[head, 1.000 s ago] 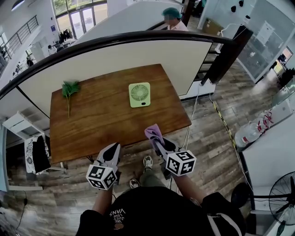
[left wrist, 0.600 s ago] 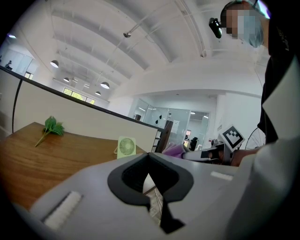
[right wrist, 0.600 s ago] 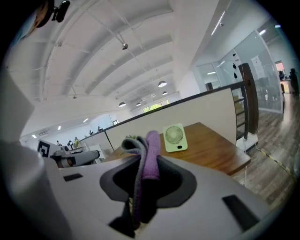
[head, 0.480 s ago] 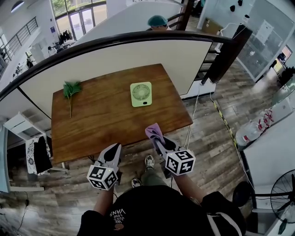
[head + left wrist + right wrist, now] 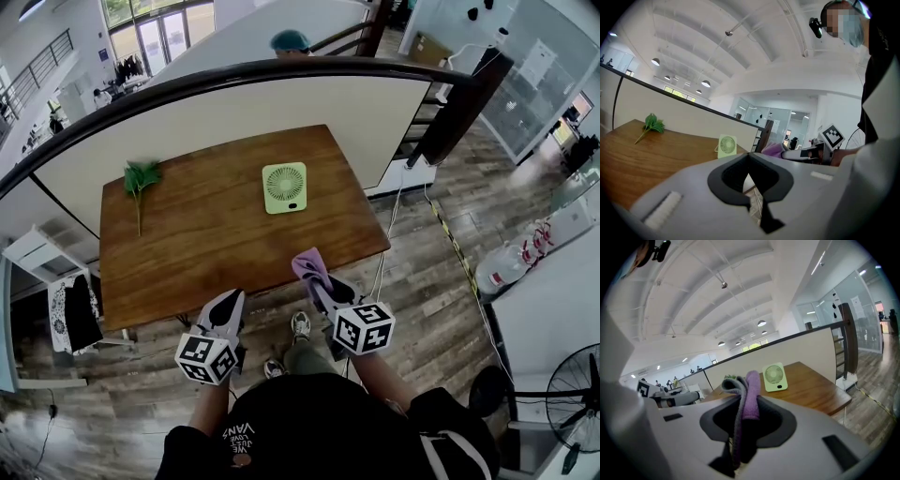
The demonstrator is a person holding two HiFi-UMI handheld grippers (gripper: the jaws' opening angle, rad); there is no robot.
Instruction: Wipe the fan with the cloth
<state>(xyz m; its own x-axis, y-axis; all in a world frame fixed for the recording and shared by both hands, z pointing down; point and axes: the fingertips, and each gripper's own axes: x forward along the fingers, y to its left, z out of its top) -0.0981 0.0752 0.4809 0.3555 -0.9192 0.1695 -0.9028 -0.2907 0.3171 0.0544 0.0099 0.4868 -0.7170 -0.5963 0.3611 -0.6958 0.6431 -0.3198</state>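
Head view | my right gripper [image 5: 321,284] pinched the cloth [image 5: 307,264], likely soft and limp, best held at its bunched fold | my left gripper [image 5: 226,307] was pressed together, empty | fan [image 5: 284,187], likely light and tippy, stood on the table [image 5: 187,258], well apart.

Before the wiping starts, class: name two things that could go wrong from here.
The fan stands upright and unbraced on the table; a wipe could tip it, with the left gripper shut and away from it. The cloth, pinched in the right gripper, might slip out.
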